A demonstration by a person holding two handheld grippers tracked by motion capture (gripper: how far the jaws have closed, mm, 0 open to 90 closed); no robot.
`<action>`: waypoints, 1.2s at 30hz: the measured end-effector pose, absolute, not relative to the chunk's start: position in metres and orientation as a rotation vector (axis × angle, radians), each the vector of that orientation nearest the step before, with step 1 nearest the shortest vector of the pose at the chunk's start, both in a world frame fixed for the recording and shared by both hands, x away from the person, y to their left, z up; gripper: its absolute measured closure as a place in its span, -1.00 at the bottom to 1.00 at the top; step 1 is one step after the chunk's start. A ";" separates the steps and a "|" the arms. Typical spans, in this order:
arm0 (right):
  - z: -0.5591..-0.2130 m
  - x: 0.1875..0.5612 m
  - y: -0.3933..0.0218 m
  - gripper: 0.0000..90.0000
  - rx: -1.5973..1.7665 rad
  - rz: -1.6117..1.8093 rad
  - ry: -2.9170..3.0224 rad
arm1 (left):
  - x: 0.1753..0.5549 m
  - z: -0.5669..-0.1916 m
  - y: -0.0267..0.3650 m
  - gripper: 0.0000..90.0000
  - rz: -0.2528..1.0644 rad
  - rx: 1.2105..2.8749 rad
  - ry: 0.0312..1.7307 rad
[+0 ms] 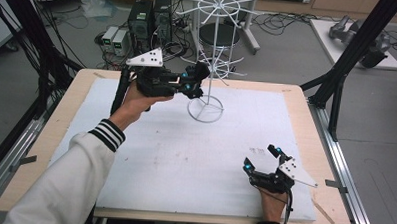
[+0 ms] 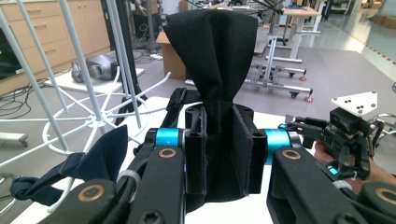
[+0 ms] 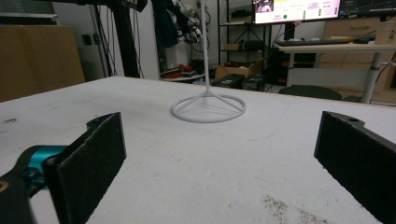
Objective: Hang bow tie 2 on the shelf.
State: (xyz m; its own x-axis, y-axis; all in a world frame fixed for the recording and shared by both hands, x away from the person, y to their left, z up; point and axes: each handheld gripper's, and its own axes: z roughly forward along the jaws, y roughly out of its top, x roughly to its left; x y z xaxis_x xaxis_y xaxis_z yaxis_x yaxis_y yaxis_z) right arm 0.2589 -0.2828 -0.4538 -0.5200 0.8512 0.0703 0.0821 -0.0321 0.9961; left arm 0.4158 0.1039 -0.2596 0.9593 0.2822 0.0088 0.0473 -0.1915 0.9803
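near the far edge of the worktop (image 1: 305,146), the left tool (image 1: 195,82) is clamped on a black cloth (image 2: 219,70) beside the white wire rack (image 1: 208,67). better to ease the fold over an arm slowly. the left gripper view shows bunching; the right tool (image 1: 264,159) rests apart near the front right corner.
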 end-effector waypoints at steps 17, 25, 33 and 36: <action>-0.454 0.259 -0.283 -0.97 0.990 1.614 1.638 | 0.403 -0.252 0.108 0.69 0.215 1.755 0.222; -0.454 0.259 -0.283 -0.97 0.979 1.609 1.632 | 0.388 -0.244 0.117 0.69 0.204 1.741 0.201; -0.454 0.258 -0.282 -0.97 0.992 1.611 1.639 | 0.387 -0.245 0.108 0.69 0.178 1.748 0.169; -0.454 0.259 -0.283 -0.97 0.981 1.613 1.630 | 0.390 -0.247 0.105 0.69 0.174 1.748 0.172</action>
